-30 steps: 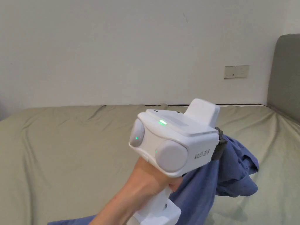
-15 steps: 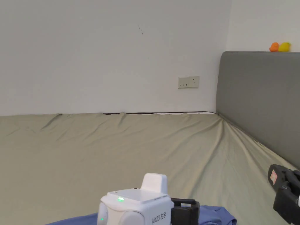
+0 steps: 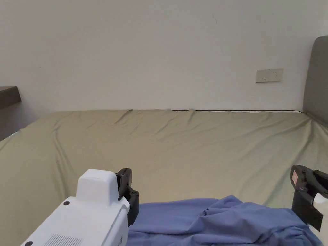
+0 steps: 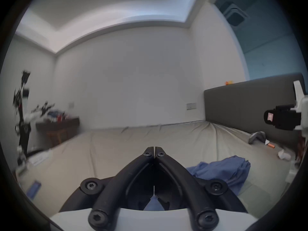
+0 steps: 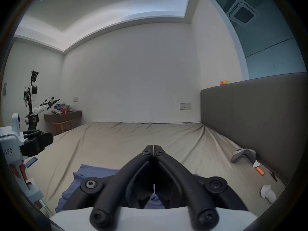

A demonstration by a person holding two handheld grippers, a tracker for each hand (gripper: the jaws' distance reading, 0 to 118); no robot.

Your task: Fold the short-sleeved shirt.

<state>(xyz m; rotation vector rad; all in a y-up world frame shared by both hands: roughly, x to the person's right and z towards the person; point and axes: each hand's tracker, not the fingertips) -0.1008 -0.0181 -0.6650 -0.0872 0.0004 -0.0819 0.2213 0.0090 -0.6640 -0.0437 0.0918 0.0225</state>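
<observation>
Bed, olive-tan sheet, wrinkled, takes up most of the head view; white wall behind w/ a socket plate far right. Grey headboard runs along the bed's right side; two small orange/yellow toys on its top edge.

Short-sleeved shirt, blue, lies crumpled on the near part of the sheet, between the two grippers, bunched w/ folds, not spread flat. In left gripper view it sits to the right of that gripper's jaws; in right gripper view it spreads under and to the left of them.

Left gripper: jaws together, tips touching, nothing between them; held above the sheet at the shirt's near-left edge. White body fills the near-left corner in head view.

Right gripper: jaws together too, tips meeting, no cloth in them; sits at the shirt's right end, near-right in head view.

Far left off the bed: dark side table w/ clutter on top, black-white robot arm beside it.

Small bits on the sheet near the headboard: grey angled object, orange cylinder, white crumpled wad. Blue flat item at the bed's left edge.
</observation>
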